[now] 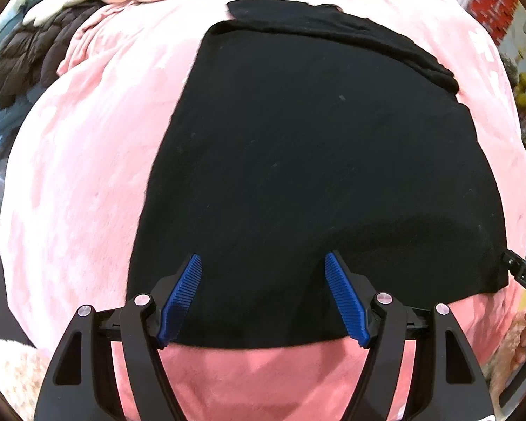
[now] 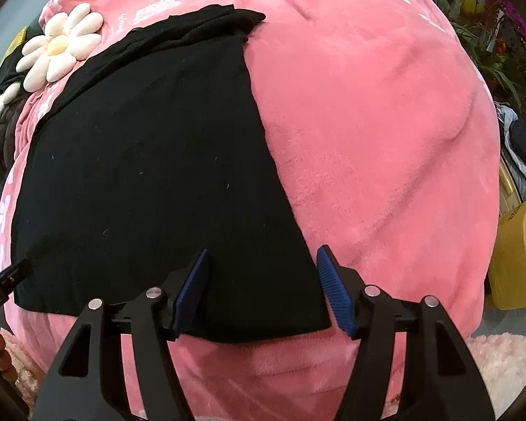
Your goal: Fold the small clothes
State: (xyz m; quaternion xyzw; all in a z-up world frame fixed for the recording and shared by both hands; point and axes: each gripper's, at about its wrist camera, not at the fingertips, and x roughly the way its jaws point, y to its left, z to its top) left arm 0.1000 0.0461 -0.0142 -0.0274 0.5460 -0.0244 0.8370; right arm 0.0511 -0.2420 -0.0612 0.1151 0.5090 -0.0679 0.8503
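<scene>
A black garment [image 1: 298, 140] lies flat on a pink plush blanket [image 1: 80, 175], with a folded strip bunched along its far edge. My left gripper [image 1: 263, 255] hovers open over the garment's near edge, close to its left corner, with nothing pinched between the blue pads. In the right wrist view the same garment [image 2: 140, 158] fills the left half. My right gripper [image 2: 263, 249] stands open above its near right corner, the pads apart with cloth only beneath them. Each view catches the other gripper's tip at the picture's edge.
A daisy-shaped cushion [image 2: 59, 45] and a dark puffer jacket [image 1: 21, 59] lie beyond the garment's far left. A yellow box [image 2: 519, 256] and potted plants [image 2: 491, 17] stand off the blanket's right side. Pale fluffy fabric [image 2: 501, 361] lies at the near corners.
</scene>
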